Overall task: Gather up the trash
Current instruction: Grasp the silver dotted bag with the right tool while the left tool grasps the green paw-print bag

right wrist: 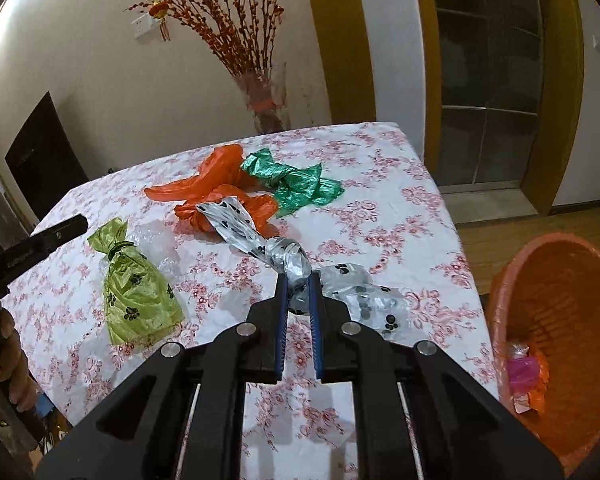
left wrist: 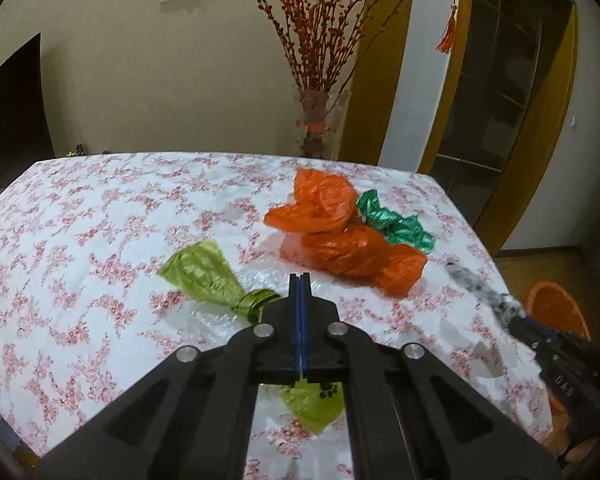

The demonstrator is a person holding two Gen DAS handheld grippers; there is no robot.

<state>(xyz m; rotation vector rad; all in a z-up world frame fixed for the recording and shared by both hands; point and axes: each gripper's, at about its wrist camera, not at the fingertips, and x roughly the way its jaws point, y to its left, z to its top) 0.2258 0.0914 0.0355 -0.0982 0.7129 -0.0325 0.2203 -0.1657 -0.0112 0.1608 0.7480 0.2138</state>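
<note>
While my left gripper (left wrist: 300, 280) has its fingers pressed together, the left wrist view leaves me unsure what they hold. The green bag (left wrist: 204, 276) lies on the bench (left wrist: 80, 220) with its knot just beside the tips, not plainly between them. If I lift on trust, I may come away empty. The orange bags (left wrist: 340, 236) and the teal bag (left wrist: 396, 220) lie further back, untouched.

In the right wrist view, my right gripper (right wrist: 299, 288) has its fingers clamped on the knot of the grey paw-print bag (right wrist: 288, 260). Both tails trail loose, one over the orange bags, one beside the fingers. Thin film could slip out, or a tail could snag and drag the pile. The orange bin (right wrist: 556, 340) stands off the bench's right edge, so a short swing would drop the bag on the floor.
</note>
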